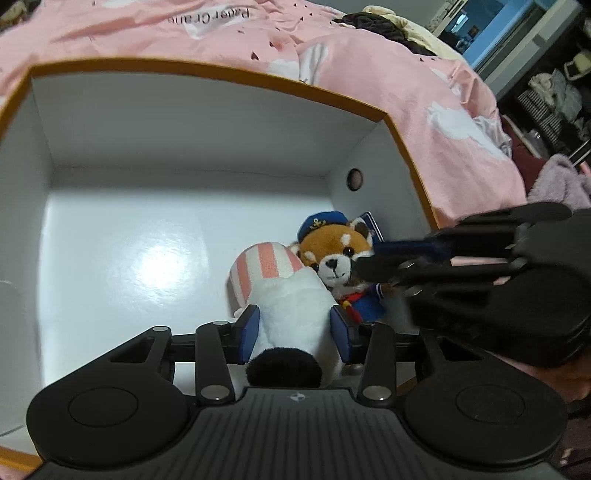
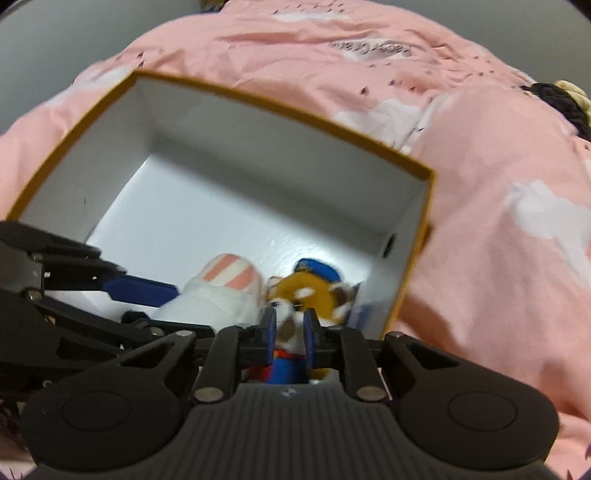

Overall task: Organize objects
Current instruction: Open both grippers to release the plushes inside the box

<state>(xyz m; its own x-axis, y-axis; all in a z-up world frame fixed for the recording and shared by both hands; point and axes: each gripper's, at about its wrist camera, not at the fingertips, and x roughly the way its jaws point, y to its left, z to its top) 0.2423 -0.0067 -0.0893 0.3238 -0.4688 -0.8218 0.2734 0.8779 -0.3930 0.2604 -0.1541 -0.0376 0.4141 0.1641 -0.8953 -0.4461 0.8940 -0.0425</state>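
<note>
A white box with an orange rim (image 1: 207,75) lies open on a pink bedspread; it also shows in the right wrist view (image 2: 258,99). My left gripper (image 1: 293,332) is shut on a white plush with a pink-striped end (image 1: 291,299), held inside the box near its floor. The plush also shows in the right wrist view (image 2: 218,291). My right gripper (image 2: 290,332) is shut on a red panda plush in a blue sailor outfit (image 2: 303,295), beside the white plush at the box's right wall. The panda (image 1: 340,254) and the right gripper's fingers (image 1: 402,258) show in the left wrist view.
The pink bedspread (image 2: 480,221) surrounds the box. The box's right wall has a small round hole (image 1: 355,179). Dark clothes (image 1: 384,26) lie at the far end of the bed. Shelves with clutter (image 1: 554,92) stand beyond the bed's right side.
</note>
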